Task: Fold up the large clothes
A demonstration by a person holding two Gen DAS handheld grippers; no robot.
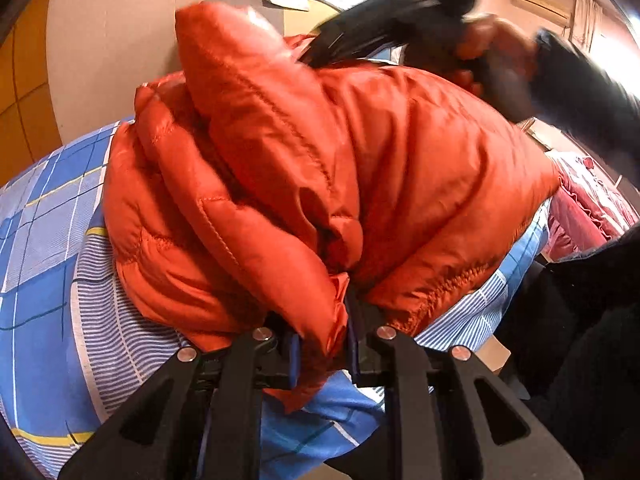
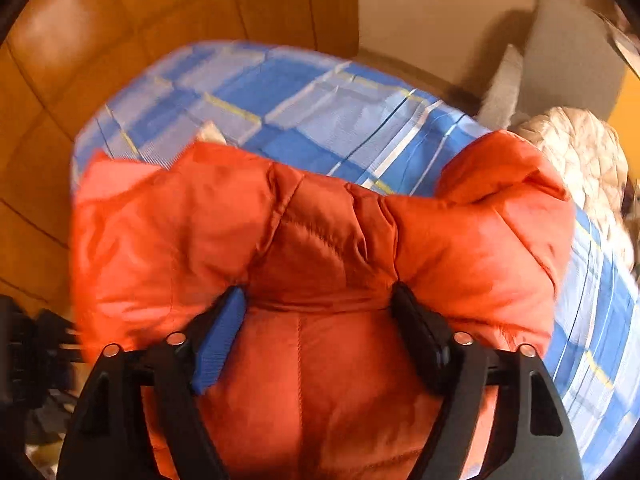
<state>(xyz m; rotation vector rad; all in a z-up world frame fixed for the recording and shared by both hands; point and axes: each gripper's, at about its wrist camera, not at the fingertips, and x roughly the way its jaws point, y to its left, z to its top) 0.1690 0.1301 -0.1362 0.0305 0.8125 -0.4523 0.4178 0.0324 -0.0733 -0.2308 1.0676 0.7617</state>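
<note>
Our left gripper (image 1: 324,340) has its jaws narrowed onto a fold of the orange jacket (image 1: 320,168), while the right gripper (image 2: 320,320) stands wide, pads sunk against the jacket's padding on either side. We see the jacket heaped on the bed (image 1: 48,208), near its edge, its long axis unclear. Only the left view shows the right hand (image 1: 496,52); only the right shows a cream quilt (image 2: 580,152).

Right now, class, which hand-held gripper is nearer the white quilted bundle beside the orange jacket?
Right. The right hand-held gripper straddles the jacket near the bundle; the left pinches the jacket's opposite edge.
</note>
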